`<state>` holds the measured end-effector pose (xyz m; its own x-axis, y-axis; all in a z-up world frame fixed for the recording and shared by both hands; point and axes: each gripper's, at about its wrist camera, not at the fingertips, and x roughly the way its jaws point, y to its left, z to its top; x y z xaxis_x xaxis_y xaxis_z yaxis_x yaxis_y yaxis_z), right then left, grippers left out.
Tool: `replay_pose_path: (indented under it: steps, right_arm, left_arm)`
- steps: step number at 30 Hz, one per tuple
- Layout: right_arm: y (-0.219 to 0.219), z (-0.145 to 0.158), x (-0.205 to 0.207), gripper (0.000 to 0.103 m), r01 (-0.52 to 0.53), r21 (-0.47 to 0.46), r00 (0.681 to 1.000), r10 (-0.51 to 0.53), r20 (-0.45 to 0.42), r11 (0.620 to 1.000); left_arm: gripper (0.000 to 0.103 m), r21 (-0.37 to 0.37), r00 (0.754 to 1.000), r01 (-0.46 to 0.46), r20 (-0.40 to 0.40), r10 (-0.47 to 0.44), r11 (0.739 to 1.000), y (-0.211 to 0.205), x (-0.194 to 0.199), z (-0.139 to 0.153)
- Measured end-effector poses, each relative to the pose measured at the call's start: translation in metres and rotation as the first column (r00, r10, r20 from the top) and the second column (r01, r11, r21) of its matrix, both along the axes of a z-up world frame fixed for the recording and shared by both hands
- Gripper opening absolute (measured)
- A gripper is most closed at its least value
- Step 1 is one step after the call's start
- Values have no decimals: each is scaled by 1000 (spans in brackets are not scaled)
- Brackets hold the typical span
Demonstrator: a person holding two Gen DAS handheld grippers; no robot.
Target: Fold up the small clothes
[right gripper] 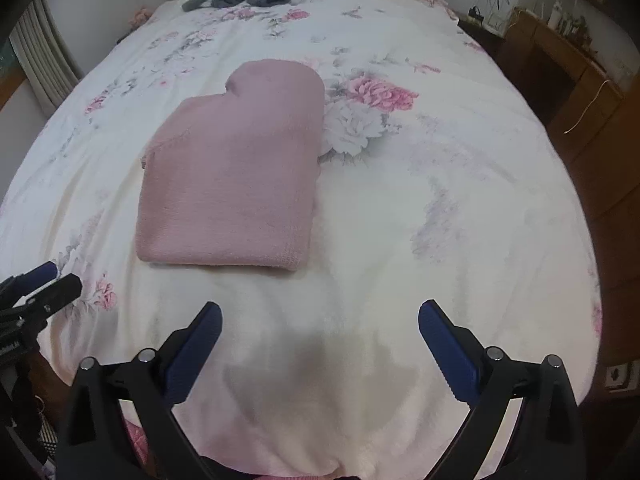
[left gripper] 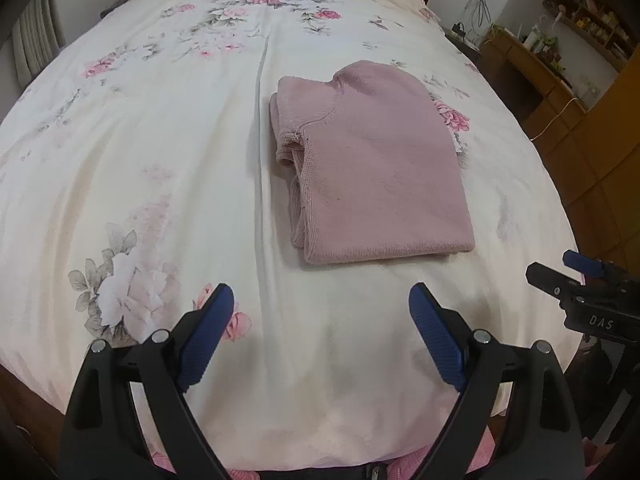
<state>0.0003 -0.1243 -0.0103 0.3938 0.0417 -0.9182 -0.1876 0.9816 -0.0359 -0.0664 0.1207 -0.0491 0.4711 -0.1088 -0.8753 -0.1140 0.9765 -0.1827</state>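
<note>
Your left gripper (left gripper: 321, 300) and right gripper (right gripper: 320, 318) both hover with jaws apart and empty, near the bed's (left gripper: 160, 160) front edge. The folded pink sweater (left gripper: 376, 168) lies mid-bed, ahead of both. Only your left view shows its stacked layers along the left side; the right view shows just the flat top.

I am looking along my left gripper (left gripper: 321, 300), its blue-padded fingers (left gripper: 208, 332) spread wide over the floral bedspread (left gripper: 160, 140). The folded pink sweater (left gripper: 372, 164) is lying ahead. My right gripper (left gripper: 560, 268) is showing at the right edge.
</note>
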Motion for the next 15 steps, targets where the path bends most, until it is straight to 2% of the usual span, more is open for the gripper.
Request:
replay_pose_path:
  steps: [6, 15]
  right_arm:
    - [3, 12, -3, 99, 15, -13, 1000, -15, 7, 1000]
    - [3, 24, -9, 99, 30, -38, 999, -29, 45, 999]
  left_arm:
    - [89, 43, 1000, -13, 7, 12, 999, -2, -9, 8]
    - [89, 69, 1000, -7, 15, 6, 998, -9, -10, 19]
